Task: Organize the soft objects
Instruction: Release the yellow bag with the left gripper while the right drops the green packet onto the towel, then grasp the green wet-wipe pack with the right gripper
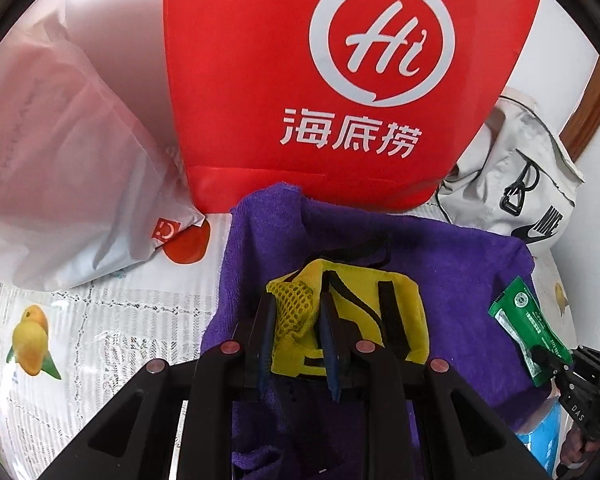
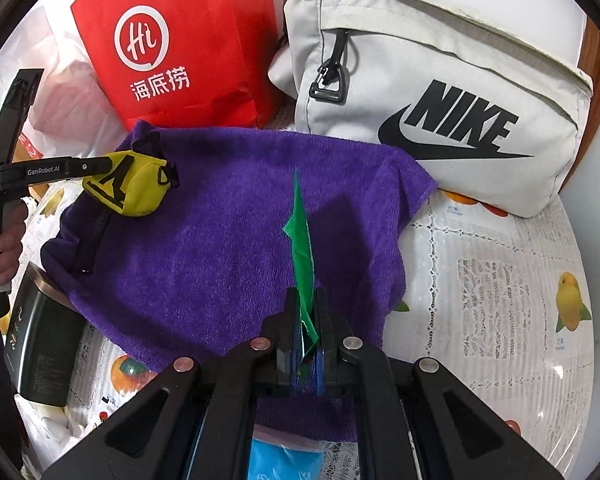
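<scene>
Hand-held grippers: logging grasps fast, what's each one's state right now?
Left hand-held gripper: closed on the yellow pouch.
Right hand-held gripper: closed on the green packet.

Fruit-print tablecloth (image 2: 500,280) underneath; dark box (image 2: 40,344) at edge (label unreadable); wooden trim (image 2: 596,52) behind.

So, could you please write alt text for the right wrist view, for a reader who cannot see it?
The right tool grips a green packet edge-on above a purple towel. At left, the left tool holds a yellow pouch. Behind stand a red paper bag and a grey Nike bag.
</scene>
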Demonstrator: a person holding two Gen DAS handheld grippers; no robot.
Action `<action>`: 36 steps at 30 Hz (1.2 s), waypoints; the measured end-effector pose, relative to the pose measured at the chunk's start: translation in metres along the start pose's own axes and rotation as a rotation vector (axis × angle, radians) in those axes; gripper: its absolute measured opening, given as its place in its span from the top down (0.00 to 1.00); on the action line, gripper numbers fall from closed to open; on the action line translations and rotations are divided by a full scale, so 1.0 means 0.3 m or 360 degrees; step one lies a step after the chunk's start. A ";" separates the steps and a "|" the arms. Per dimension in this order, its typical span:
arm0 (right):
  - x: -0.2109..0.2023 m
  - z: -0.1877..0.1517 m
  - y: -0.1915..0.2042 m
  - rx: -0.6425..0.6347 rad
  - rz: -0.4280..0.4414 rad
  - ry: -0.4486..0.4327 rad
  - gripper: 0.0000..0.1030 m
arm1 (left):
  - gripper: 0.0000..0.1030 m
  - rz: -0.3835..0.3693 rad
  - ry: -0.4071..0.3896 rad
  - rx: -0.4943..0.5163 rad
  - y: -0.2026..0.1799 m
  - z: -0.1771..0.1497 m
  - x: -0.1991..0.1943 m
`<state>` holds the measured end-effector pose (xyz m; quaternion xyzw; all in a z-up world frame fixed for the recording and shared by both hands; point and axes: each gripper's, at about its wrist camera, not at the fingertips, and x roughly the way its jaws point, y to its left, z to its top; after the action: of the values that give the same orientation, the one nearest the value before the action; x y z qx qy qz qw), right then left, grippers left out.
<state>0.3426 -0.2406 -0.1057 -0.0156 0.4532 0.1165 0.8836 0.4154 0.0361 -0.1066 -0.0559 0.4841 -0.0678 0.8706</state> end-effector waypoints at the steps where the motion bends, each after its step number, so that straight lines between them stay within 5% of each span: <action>1: 0.000 -0.003 0.001 -0.0001 0.0003 0.0003 0.93 | 0.78 0.0004 0.0012 -0.0004 -0.003 0.000 0.004; 3: -0.002 -0.008 0.004 -0.0006 0.0002 0.0005 0.89 | 0.77 -0.0001 0.0031 -0.0017 -0.006 0.006 0.013; 5: -0.008 -0.014 0.009 -0.0014 0.0008 0.0008 0.79 | 0.64 -0.0012 0.0062 -0.0044 -0.005 0.006 0.015; 7: -0.021 -0.017 0.013 -0.0017 0.0002 -0.0003 0.53 | 0.56 -0.0027 0.0057 -0.0055 -0.002 0.002 -0.003; 8: -0.036 -0.022 0.016 -0.0019 -0.0001 -0.0025 0.49 | 0.53 -0.0017 0.0039 -0.0055 -0.004 -0.001 -0.020; 21: -0.279 -0.096 0.066 0.0010 0.0049 -0.0163 0.48 | 0.46 0.0118 -0.0191 0.0055 -0.011 -0.115 -0.340; 36: -0.510 -0.392 0.230 -0.0062 0.0219 -0.0195 0.40 | 0.46 0.0080 -0.0079 -0.0116 -0.017 -0.528 -0.562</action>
<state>0.1476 -0.2186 -0.0465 0.0055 0.3959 0.1864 0.8992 0.1925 0.0550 -0.0481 -0.0770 0.4657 -0.0269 0.8812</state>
